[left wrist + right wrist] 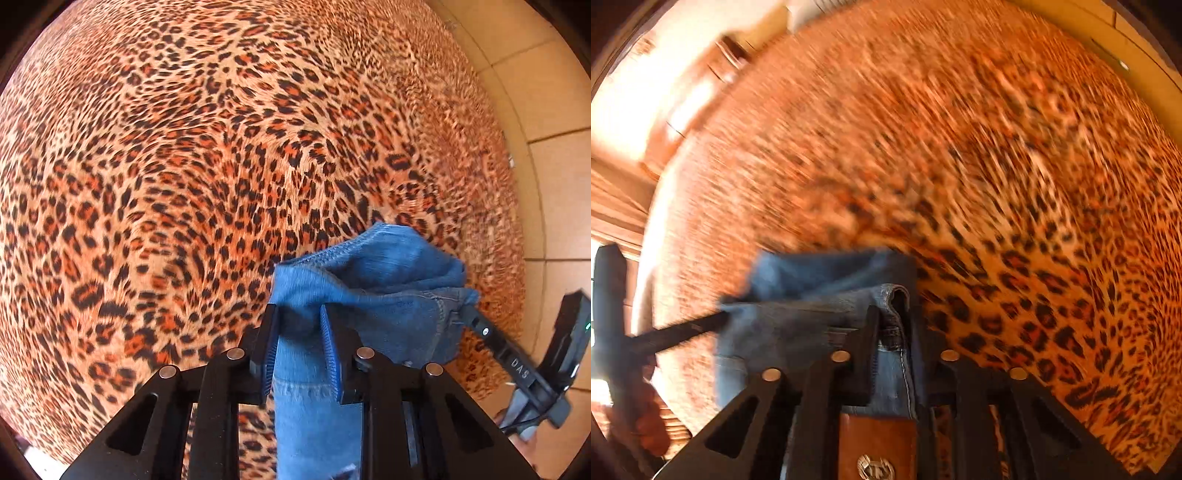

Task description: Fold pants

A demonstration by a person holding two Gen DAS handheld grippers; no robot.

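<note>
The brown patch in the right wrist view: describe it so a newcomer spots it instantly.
Start from the leopard-print cover, then drop to the blue jeans. The leather patch sits low on them, the only brown piece, carrying a round metal emblem.

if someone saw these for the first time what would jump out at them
The leopard-print cover comes first: it fills nearly the whole of both views. Next, the blue denim pants bunched at lower centre, pinched in the left gripper and the right gripper. A brown leather patch with a metal emblem shows at the bottom of the right wrist view.
</note>
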